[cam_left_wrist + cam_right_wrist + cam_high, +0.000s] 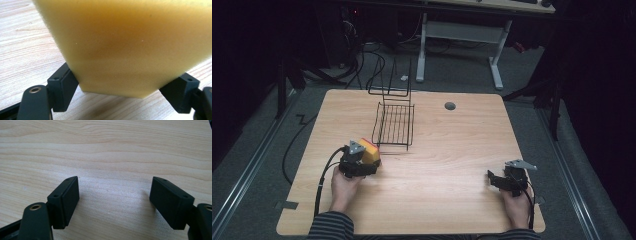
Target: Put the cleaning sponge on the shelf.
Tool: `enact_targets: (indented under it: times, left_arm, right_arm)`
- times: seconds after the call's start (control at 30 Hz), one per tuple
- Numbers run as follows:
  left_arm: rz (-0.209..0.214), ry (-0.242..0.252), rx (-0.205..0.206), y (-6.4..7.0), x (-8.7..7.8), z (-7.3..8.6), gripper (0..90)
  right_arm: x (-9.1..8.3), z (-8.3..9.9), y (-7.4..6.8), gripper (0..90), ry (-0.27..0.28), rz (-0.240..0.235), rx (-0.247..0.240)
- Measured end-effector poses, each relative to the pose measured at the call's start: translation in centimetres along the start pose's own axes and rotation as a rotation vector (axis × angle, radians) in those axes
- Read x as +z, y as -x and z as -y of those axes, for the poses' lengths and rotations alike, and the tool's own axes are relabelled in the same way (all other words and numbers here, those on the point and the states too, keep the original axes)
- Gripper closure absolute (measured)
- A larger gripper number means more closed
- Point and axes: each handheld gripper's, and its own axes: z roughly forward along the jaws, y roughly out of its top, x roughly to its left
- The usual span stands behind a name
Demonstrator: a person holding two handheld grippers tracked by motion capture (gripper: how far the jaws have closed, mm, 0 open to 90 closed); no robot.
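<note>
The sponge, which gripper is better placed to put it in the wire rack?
Left. The left gripper already clamps the sponge just in front of the rack; the right gripper is open, empty and farther away.

Wire rack just beyond sponge

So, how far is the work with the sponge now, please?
Done: the left gripper is shut on the yellow sponge, which sits between its jaws just above the table. In hand: carrying it; the high view shows it near the front corner of the wire rack. Left: probably placing it in the rack, which looks empty. The right gripper rests open, holding nothing.
</note>
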Motion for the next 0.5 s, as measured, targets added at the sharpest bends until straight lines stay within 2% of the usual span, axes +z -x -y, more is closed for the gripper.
enact_targets:
  times: [0.5]
  left_arm:
    - [0.022,0.014,0.037,0.7,-0.77,-0.12,23.7]
  right_arm:
    - [-0.01,-0.01,0.02,24.0,-0.001,-0.001,-0.002]
